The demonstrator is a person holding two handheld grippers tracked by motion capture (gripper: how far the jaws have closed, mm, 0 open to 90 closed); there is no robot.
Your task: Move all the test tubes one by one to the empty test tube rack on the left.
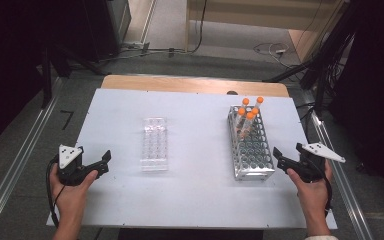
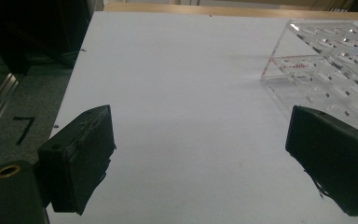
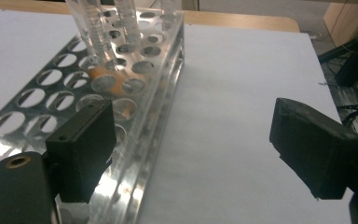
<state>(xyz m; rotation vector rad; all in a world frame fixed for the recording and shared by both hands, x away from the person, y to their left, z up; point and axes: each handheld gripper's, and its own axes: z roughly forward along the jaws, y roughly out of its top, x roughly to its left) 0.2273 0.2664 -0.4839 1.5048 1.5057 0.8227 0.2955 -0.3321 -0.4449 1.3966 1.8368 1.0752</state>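
White table: metal rack holds orange-capped tubes; clear tray empty; both grippers' jaws apart.

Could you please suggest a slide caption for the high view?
Open left gripper and right gripper flank a clear tray and a metal rack holding orange-capped tubes.

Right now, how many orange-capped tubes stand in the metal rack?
5, clustered at the far end of the metal rack: caps at and. Another could be hidden behind them.
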